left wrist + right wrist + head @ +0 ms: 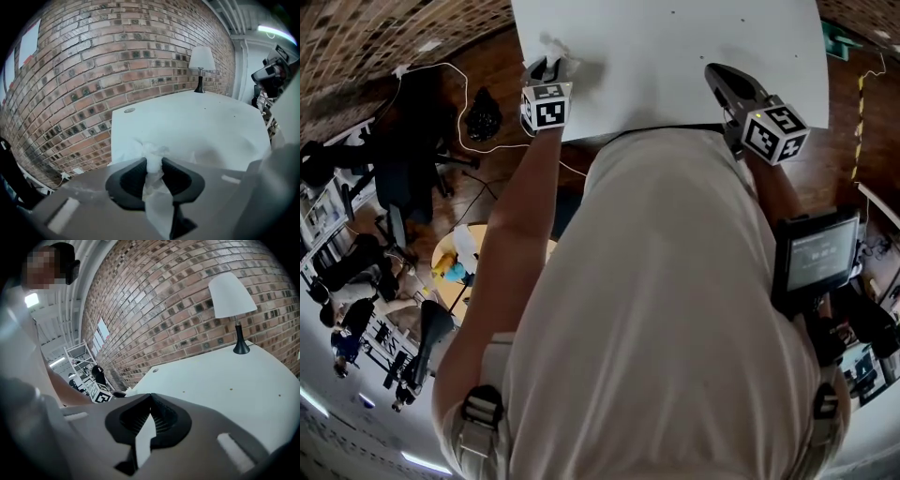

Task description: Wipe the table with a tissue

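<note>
A crumpled white tissue [152,154] is pinched between the dark pads of my left gripper [153,165], and a loose tail hangs down behind the jaws. In the head view that gripper [546,67] sits at the near left corner of the white table [675,56], with the tissue [555,49] bunched on the surface just ahead of it. My right gripper [717,75] hovers over the table's near right part. Its tips meet in the right gripper view [151,398], with nothing between them.
A white-shaded lamp [201,65] stands at the table's far end against the brick wall [93,70]. A small round grommet [129,110] sits near the table's wall-side edge. Chairs and cables [412,159] crowd the floor to the left.
</note>
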A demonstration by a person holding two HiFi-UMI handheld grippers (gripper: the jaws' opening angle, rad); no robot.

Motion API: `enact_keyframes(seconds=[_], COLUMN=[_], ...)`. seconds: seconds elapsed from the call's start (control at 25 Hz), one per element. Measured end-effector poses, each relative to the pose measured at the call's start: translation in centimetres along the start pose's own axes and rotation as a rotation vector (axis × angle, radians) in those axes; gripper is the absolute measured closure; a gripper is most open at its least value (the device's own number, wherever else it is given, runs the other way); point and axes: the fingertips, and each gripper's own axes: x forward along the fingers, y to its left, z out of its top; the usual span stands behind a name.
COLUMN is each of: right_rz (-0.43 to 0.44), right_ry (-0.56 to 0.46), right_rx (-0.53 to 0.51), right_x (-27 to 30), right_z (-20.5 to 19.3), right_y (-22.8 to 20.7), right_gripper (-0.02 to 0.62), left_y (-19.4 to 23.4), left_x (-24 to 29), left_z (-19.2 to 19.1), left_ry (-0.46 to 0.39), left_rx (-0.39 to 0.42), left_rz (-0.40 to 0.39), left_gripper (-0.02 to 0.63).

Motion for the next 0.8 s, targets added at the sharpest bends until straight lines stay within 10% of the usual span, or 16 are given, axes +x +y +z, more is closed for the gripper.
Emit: enact_keyframes(seconds=[0.28, 0.8], right_rz=[0.008, 0.025], right_ry=[-0.010, -0.009], right_rx=[-0.001, -0.002], right_x=[1.0, 0.0], right_z=[0.6, -0.3], right_y=[0.8, 0.0], right_gripper=[0.588, 0.588], left_y=[1.3, -7.4], left_x=[-0.3, -0.5], left_z=[0.2, -0.3], left_ry=[-0.003, -0.016], left_rx=[0.027, 0.068], left_rz=[0.034, -0.134], left_gripper=[0.511, 0.514])
